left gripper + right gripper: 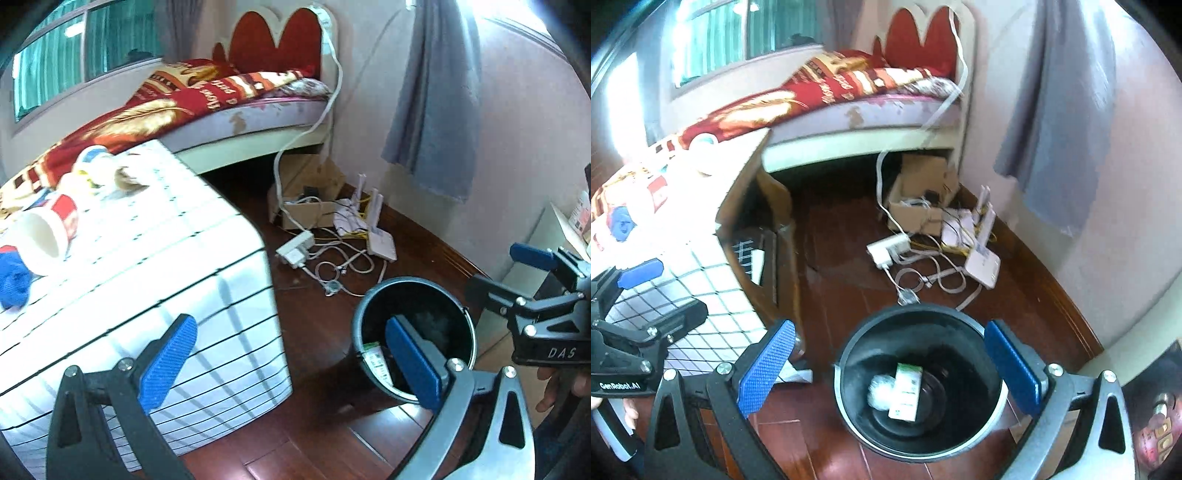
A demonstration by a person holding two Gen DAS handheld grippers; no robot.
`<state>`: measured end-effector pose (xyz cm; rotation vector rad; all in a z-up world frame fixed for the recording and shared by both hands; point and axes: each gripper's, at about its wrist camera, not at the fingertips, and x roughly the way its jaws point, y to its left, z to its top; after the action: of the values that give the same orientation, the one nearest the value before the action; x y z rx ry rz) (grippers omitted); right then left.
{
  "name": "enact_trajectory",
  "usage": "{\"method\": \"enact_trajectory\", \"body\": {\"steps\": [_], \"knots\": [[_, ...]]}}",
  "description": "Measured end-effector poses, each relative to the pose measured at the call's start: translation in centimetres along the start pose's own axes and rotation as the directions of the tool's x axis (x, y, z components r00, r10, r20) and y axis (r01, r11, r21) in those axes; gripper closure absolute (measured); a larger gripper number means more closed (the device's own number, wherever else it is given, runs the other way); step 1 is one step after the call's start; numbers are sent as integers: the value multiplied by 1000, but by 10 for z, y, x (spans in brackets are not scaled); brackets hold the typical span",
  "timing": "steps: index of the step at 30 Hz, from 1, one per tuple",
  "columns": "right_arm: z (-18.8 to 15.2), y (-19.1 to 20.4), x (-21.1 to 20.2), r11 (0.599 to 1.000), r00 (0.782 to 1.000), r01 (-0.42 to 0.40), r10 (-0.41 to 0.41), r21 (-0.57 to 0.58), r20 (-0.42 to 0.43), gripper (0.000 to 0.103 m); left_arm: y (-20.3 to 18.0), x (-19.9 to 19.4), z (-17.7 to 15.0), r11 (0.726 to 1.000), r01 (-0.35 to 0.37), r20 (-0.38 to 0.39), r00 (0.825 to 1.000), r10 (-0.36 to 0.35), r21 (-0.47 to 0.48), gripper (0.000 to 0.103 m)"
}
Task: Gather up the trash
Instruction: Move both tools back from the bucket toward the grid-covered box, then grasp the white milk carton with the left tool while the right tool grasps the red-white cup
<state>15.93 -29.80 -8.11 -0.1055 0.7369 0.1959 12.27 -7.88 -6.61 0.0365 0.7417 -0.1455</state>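
Observation:
The black trash bin (849,354) stands on the wooden floor, holding a white-and-green carton (905,391) and a crumpled white wad (881,393). My right gripper (890,369) hangs open above the bin with nothing between its blue pads. My left gripper (291,363) is open and empty too, between the table's corner and the bin (413,306). On the checked tablecloth (177,258) lie a red-and-white paper cup (48,236) on its side, a blue crumpled item (13,280), a white-and-yellow cup (92,166) and a brownish scrap (129,179). Each gripper shows in the other's view: right gripper (506,275), left gripper (661,293).
A bed (221,107) with a red blanket stands behind the table. By the wall lie a cardboard box (310,206), a white router (380,243) and a power strip (295,251) with tangled cables. A grey curtain (436,96) hangs at the right.

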Motion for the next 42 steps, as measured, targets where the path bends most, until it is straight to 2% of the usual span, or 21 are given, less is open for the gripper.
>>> {"method": "enact_trajectory", "body": {"steps": [7, 11, 21, 28, 29, 30, 32, 34, 37, 39, 41, 42], "knots": [[21, 39, -16, 998, 995, -62, 63, -14, 74, 0, 40, -36, -6, 995, -77, 56, 995, 80, -64, 0], [28, 68, -15, 994, 991, -87, 93, -66, 99, 0, 63, -51, -13, 987, -130, 69, 988, 136, -93, 0], [44, 142, -5, 966, 968, -202, 221, -159, 115, 0, 133, -87, -30, 947, -241, 85, 961, 263, -211, 0], [49, 193, 2, 942, 950, -255, 287, -217, 126, 0, 193, -106, -52, 897, -312, 71, 934, 350, -313, 1], [51, 202, 4, 935, 947, -269, 300, -230, 111, 0, 203, -107, -56, 889, -325, 64, 930, 363, -323, 2], [53, 211, 7, 932, 952, -266, 294, -246, 84, 0, 212, -109, -59, 879, -342, 57, 923, 381, -332, 10], [58, 228, 10, 927, 956, -262, 287, -267, 59, 0, 234, -109, -64, 854, -377, 35, 909, 416, -359, 19], [64, 246, 11, 910, 947, -286, 317, -301, 58, 0, 253, -107, -66, 836, -391, 18, 903, 430, -385, 19], [74, 276, 20, 886, 941, -304, 337, -349, 35, 0, 283, -101, -65, 806, -428, -2, 884, 468, -409, 19], [80, 293, 31, 879, 938, -315, 345, -357, 22, 4, 298, -96, -63, 798, -432, -6, 881, 474, -421, 19], [90, 310, 49, 880, 942, -315, 335, -356, -7, 20, 311, -88, -61, 794, -432, -17, 882, 471, -428, 19], [95, 317, 59, 884, 944, -317, 329, -345, -23, 23, 317, -84, -59, 792, -432, -20, 882, 470, -432, 19]]}}
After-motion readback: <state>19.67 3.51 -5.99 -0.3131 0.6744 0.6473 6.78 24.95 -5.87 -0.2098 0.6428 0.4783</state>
